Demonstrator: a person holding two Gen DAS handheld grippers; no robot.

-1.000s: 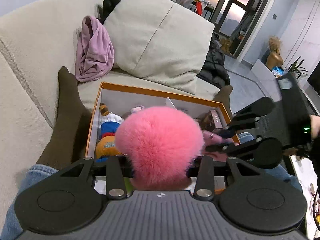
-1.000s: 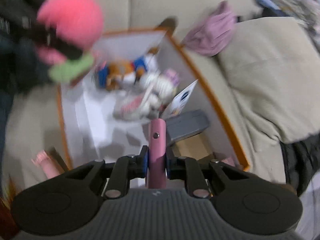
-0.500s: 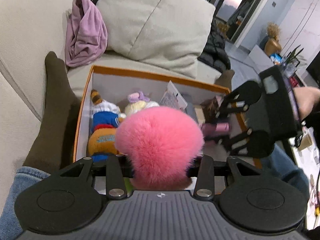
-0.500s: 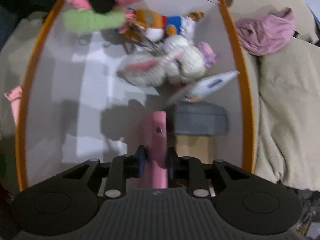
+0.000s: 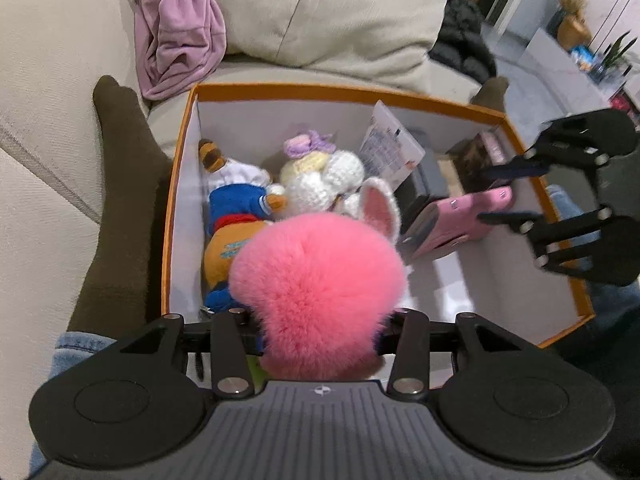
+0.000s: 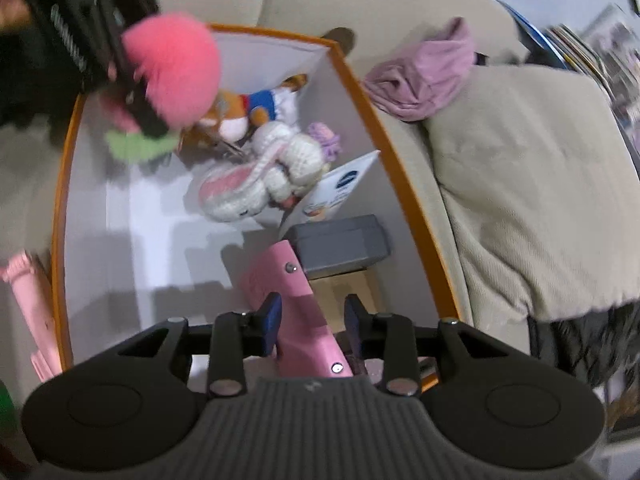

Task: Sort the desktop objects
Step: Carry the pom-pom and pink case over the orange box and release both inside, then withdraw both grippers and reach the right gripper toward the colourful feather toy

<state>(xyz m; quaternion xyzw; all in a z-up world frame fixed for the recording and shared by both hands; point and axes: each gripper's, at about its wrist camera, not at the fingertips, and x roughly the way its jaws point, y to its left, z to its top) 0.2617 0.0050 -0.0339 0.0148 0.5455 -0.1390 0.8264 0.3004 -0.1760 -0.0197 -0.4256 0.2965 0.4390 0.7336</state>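
Beige sofa (image 5: 60, 60), orange-rimmed box (image 5: 340, 92) at centre: left tongs (image 5: 320, 320) clenched on pink pompom (image 5: 320, 276) above it for dropping in; right tongs (image 6: 312, 316) spread, pink case (image 6: 288, 292) loose between them, apparently released.

- A beige sofa (image 5: 48, 52) fills most of the left wrist view, its fabric seamed.
- A large beige cushion (image 5: 320, 8) leans against the sofa back.
- A crumpled lilac garment (image 5: 176, 28) lies just beside the cushion.
- A dark jacket (image 5: 464, 50) sits at the cushion's far end.
- Grey floor (image 5: 520, 68) stretches beyond, toward white walls.
- A gold bust (image 5: 573, 24) stands on a pale ledge.
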